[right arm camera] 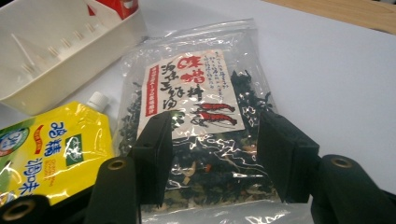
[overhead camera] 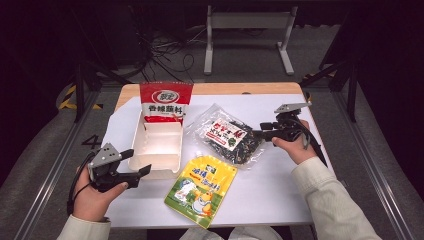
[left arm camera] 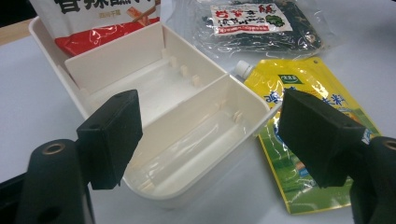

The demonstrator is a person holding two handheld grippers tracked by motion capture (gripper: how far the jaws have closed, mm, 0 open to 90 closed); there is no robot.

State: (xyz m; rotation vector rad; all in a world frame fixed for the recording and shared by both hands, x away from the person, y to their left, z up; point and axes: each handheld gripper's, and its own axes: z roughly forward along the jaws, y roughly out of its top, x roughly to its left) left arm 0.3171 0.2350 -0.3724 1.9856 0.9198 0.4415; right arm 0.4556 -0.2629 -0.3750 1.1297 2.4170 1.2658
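High view has the right gripper (overhead camera: 256, 133) at about three o'clock on the table, level, aimed at the near edge of the clear bag of dried seaweed (overhead camera: 227, 138). That bag lies flat at the table's centre, just right of the white divided box (overhead camera: 155, 145). In the right gripper view the bag (right arm camera: 196, 135) sits between the two black jaws, which stand spread to either side of it; nothing is pinched, so this claw is released and holds nothing. The left gripper (overhead camera: 141, 173) hovers at about eight o'clock, at the near corner of the box, and the left gripper view shows its jaws parted and empty, with the box (left arm camera: 177, 121) ahead.

The step in hand looks like the approach to pick up the seaweed bag, probably to load it into the box. The next move calls for easing the right jaws forward over the bag's edge and closing on the loose plastic without letting it slide.

A red snack packet (overhead camera: 165, 102) stands in the far compartment at twelve o'clock, its lower part hidden by the box wall. A yellow spouted pouch (overhead camera: 202, 187) lies at six o'clock. The print on all three packs is too small to read, and whether the right jaw tips touch the plastic is hard to tell.
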